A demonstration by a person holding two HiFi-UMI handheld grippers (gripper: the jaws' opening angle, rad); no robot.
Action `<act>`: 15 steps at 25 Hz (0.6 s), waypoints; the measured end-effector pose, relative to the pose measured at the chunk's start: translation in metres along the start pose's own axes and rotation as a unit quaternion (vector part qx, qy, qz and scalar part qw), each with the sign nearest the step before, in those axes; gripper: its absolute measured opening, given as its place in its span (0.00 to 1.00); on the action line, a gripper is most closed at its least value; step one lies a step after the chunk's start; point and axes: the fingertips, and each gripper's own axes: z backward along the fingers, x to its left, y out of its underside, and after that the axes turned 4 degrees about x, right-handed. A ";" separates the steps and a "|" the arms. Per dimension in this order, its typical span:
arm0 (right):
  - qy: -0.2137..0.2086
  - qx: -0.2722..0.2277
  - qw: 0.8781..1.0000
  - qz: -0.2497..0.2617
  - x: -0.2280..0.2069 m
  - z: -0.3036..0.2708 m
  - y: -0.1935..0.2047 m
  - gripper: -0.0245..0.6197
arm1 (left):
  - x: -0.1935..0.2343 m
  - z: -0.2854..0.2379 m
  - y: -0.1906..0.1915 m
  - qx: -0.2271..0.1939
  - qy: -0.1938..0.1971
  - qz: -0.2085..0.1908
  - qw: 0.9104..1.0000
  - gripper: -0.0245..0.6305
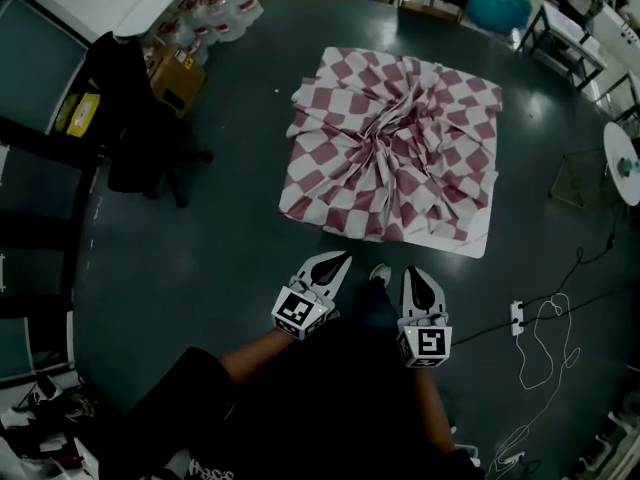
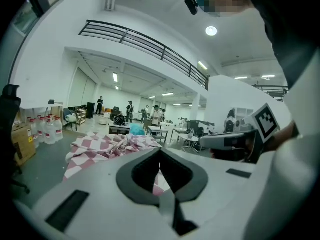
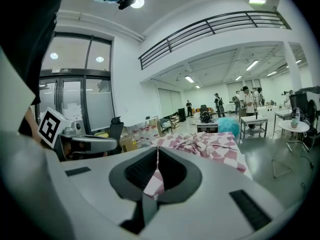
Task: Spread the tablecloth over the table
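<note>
The left gripper (image 1: pixel 343 257) and the right gripper (image 1: pixel 414 272) each had a smooth white shell tapering to pointed fingers (image 1: pixel 322 271); the fingers were lined with dark grey ribbed pads (image 3: pixel 141 171); black rectangular slots (image 3: pixel 249 208) sat in the shell; each gripper carried a white cube (image 1: pixel 299 311) printed with black square markers; the person wore a black short-sleeved top (image 1: pixel 300 408) and a pale shoe (image 1: pixel 380 271).

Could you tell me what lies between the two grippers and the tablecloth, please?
Only bare floor. In the head view, nothing lies between the left gripper, the right gripper and the tablecloth.
</note>
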 end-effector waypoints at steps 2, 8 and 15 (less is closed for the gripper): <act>-0.005 0.010 1.000 -0.001 -0.023 -0.014 0.004 0.07 | 0.014 -0.015 0.000 0.010 -0.018 0.000 1.000 0.06; -0.025 0.046 0.999 0.011 -0.082 -0.050 0.017 0.07 | 0.046 -0.044 0.005 0.032 -0.074 -0.002 0.997 0.06; -0.047 0.094 0.993 0.049 -0.108 -0.101 0.043 0.07 | 0.078 -0.069 0.055 0.080 -0.060 0.083 0.992 0.06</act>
